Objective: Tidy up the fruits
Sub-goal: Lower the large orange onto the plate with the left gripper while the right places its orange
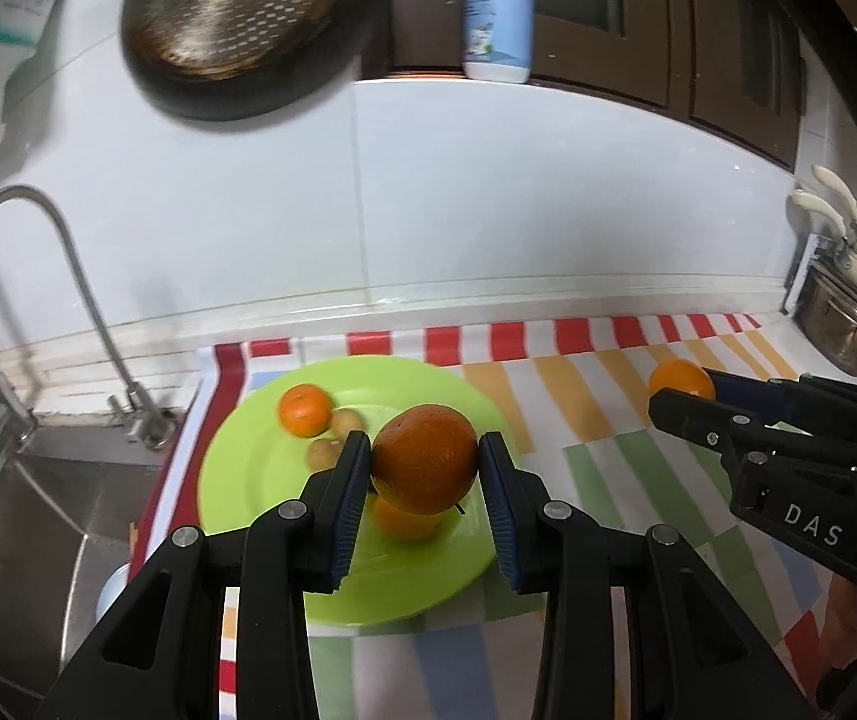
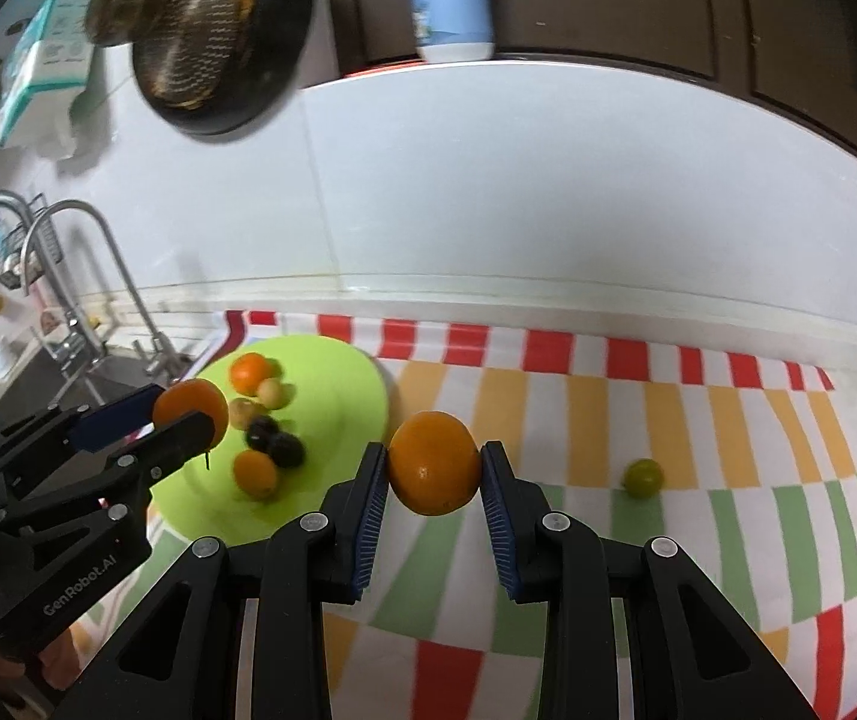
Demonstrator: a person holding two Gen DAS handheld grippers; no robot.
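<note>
My left gripper (image 1: pixel 423 461) is shut on a dark orange tangerine (image 1: pixel 425 459), held above the lime green plate (image 1: pixel 236 468); the same gripper (image 2: pixel 188 414) appears at the left of the right wrist view. On the plate lie a small orange (image 1: pixel 304 410), two tan fruits (image 1: pixel 345 422), another orange (image 2: pixel 255 473) and two dark fruits (image 2: pixel 275 441). My right gripper (image 2: pixel 434 463) is shut on an orange (image 2: pixel 434 462) above the striped cloth, right of the plate; it shows again (image 1: pixel 683 389) in the left wrist view. A green lime (image 2: pixel 643 477) lies alone on the cloth.
A sink (image 1: pixel 26 510) with a curved tap (image 1: pixel 38 276) lies left of the plate. A dark pan with a metal strainer (image 1: pixel 230 18) hangs on the white wall, a white-blue bottle (image 1: pixel 499 12) stands on the ledge, and steel pots (image 1: pixel 848 312) sit far right.
</note>
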